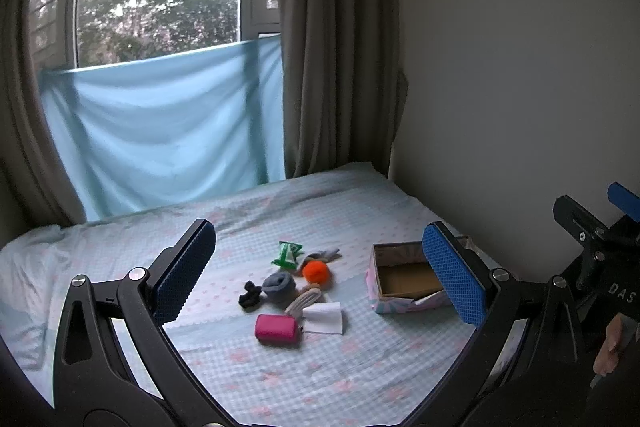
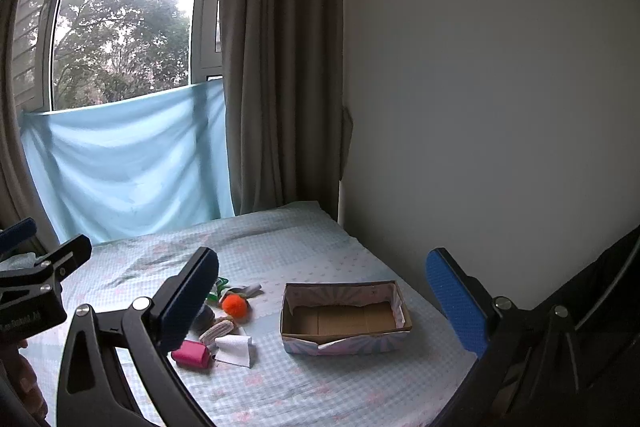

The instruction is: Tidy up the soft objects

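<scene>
Bedding in a pale blue check covers the bed, which sits against a wall beside a window with a brown curtain. Both the left gripper and the right gripper hover above it with fingers spread wide, holding nothing. An empty cardboard box rests on the bed, near a cluster of soft things: a grey sock roll, pink roll, white folded cloth, orange pompom, green packet and black scrap.
</scene>
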Demonstrator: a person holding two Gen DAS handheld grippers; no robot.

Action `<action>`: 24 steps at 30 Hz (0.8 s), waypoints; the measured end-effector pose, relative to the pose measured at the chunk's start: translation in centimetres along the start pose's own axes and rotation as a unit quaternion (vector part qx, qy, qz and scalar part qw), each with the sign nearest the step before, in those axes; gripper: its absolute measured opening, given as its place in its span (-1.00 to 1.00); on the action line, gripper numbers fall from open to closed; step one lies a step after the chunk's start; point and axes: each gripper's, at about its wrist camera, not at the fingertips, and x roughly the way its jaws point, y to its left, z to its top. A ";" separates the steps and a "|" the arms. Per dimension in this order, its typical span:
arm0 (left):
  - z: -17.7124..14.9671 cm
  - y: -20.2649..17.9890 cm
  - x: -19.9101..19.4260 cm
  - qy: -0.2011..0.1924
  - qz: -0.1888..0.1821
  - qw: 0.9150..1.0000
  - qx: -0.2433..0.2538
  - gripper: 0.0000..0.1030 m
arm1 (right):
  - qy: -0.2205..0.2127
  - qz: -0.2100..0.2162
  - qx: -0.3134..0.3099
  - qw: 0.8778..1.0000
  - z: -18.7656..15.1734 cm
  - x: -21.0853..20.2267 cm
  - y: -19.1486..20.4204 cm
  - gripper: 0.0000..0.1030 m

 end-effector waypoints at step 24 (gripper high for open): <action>-0.6 0.4 0.1 0.005 0.000 1.000 0.000 0.99 | -0.004 0.008 -0.006 1.000 -0.9 -0.2 1.5 1.00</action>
